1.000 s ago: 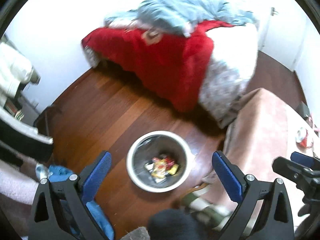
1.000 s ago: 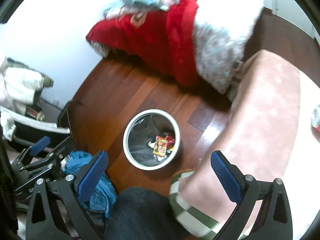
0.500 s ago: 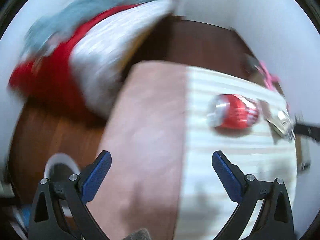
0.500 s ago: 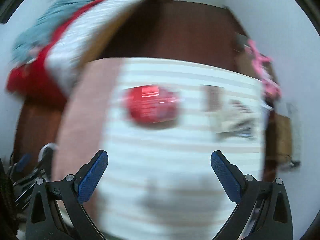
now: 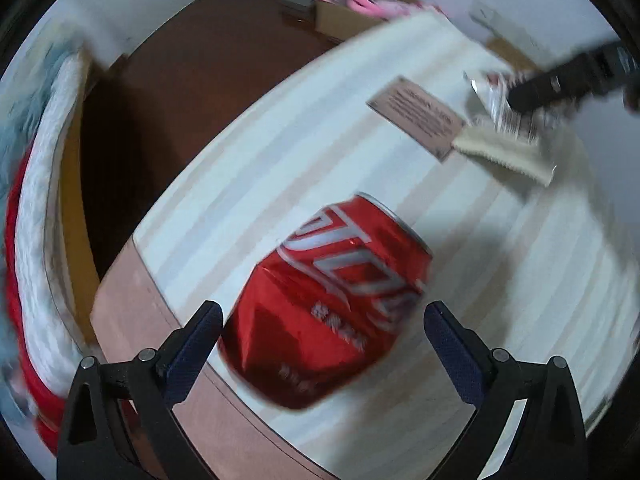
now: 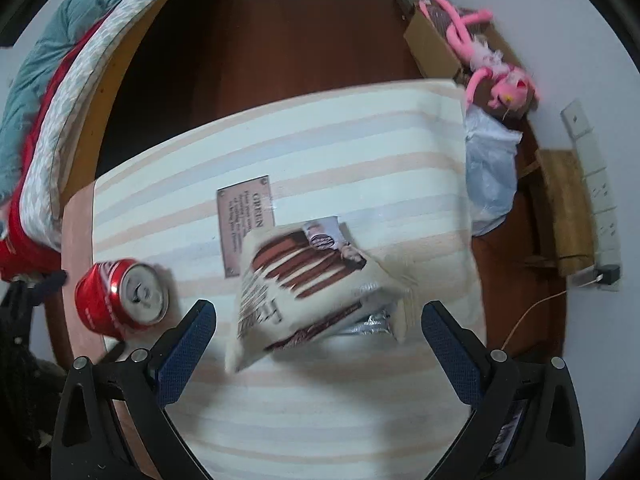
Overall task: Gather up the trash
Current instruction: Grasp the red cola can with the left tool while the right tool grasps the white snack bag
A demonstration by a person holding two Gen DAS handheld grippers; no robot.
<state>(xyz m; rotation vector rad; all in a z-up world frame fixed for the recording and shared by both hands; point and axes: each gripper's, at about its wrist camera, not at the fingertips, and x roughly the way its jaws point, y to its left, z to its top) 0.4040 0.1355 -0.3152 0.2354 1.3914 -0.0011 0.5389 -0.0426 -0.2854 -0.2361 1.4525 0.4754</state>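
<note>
The left gripper is wide open and holds nothing. The dented red can lies on its side right between the blue fingers, at the near edge of the striped table top. The fingers do not look like they touch it yet. To grab it well, the person should probably push in a bit more, so the pads sit at the middle of the can, then squeeze slowly. The can is round and could roll off the edge.

The right gripper is wide open too, and empty. The cream snack bag lies just ahead between its fingers, a bit puffed up. A shiny silver wrapper peeks out from under it. The bag is soft, so a pinch near its middle looks best.

Farther off, a brown plate with writing sits flat on the table. Past the table, a cardboard box on the floor holds a pink plush toy. No trash bin is in sight.
</note>
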